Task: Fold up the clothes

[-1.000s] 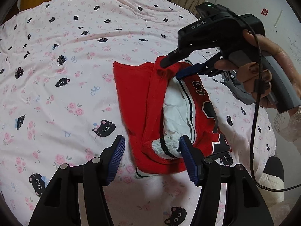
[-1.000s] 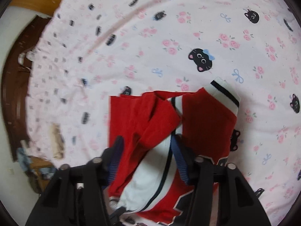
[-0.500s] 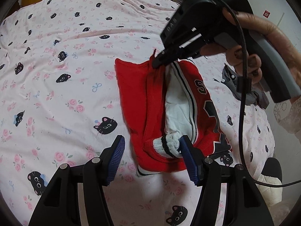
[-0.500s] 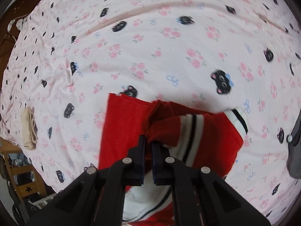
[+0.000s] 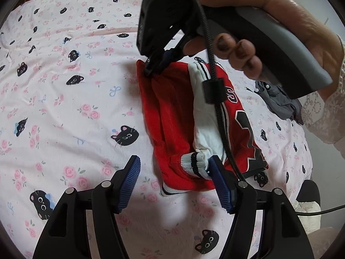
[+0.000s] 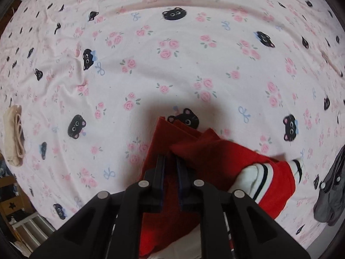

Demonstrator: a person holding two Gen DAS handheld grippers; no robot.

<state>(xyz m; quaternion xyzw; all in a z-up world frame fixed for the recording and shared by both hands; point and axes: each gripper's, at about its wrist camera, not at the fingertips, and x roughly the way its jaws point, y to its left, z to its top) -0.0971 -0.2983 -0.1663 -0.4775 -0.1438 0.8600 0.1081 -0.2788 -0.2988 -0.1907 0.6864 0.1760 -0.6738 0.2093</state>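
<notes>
Since the earlier frames the right gripper (image 5: 154, 70) had risen nearer the left wrist camera and drawn the far edge of the red jacket (image 5: 172, 116) up with it; the garment had otherwise stayed where it lay on the pink cat-print bedsheet (image 5: 64, 108).

On the far left of the right wrist view a small beige folded cloth (image 6: 14, 136) lay near the sheet's edge, well apart from the jacket; the left gripper (image 5: 174, 168) was held low over the near end of the garment, its blue-padded jaws standing wide apart with nothing between them; the striped white cuff (image 5: 194, 164) lay just beside the right-hand pad; the jacket sat partly folded at the middle of the bed, white sleeve over red body, black lettering on its right side; the right gripper's jaws were drawn nearly together and pinched a fold of red fabric at the jacket's far edge; a person's hand (image 5: 269, 32) gripped its grey handle; on the right a crumpled grey garment (image 5: 278, 101) lay apart from the jacket.
</notes>
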